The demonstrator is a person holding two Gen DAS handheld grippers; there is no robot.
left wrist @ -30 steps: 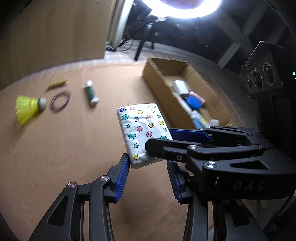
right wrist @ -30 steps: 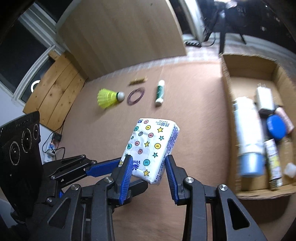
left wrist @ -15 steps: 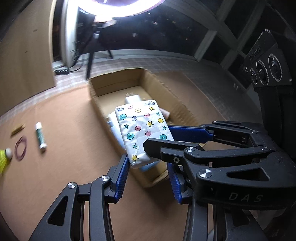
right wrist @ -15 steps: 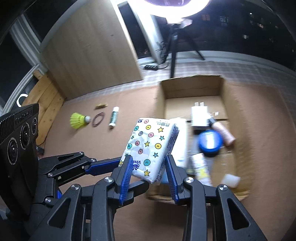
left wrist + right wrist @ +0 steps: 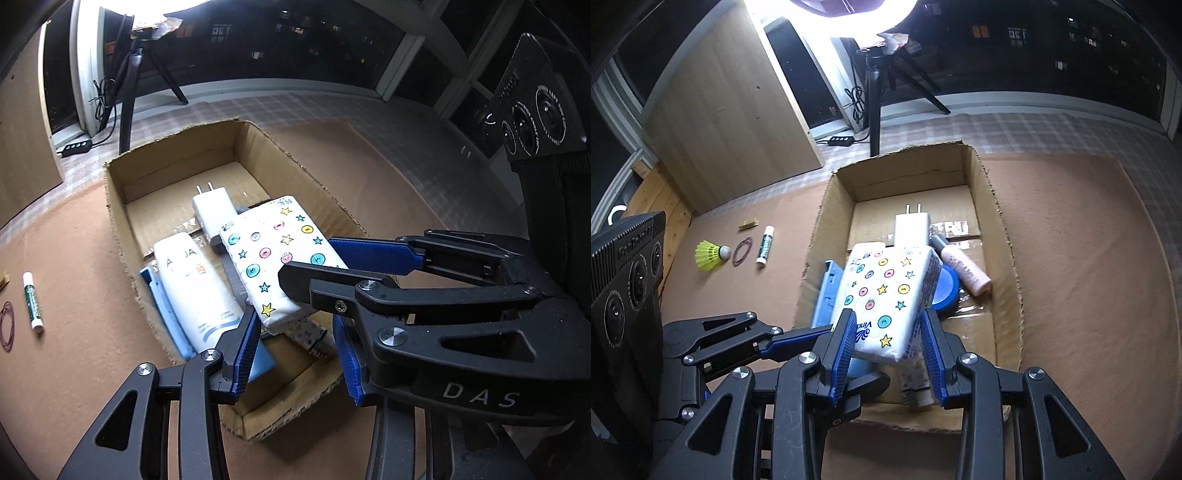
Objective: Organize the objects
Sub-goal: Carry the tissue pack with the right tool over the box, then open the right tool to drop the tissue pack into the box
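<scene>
From the left wrist, the left gripper [image 5: 295, 354] stands wide with nothing between its pads, the tissue pack [image 5: 275, 258] above the cardboard box [image 5: 118, 221]; from the right wrist, the right gripper [image 5: 888, 350] clamps the tissue pack [image 5: 886, 295] over the cardboard box [image 5: 1004, 266]

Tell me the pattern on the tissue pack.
White tissue pack with coloured circles and stars; clearest in right wrist view.
</scene>
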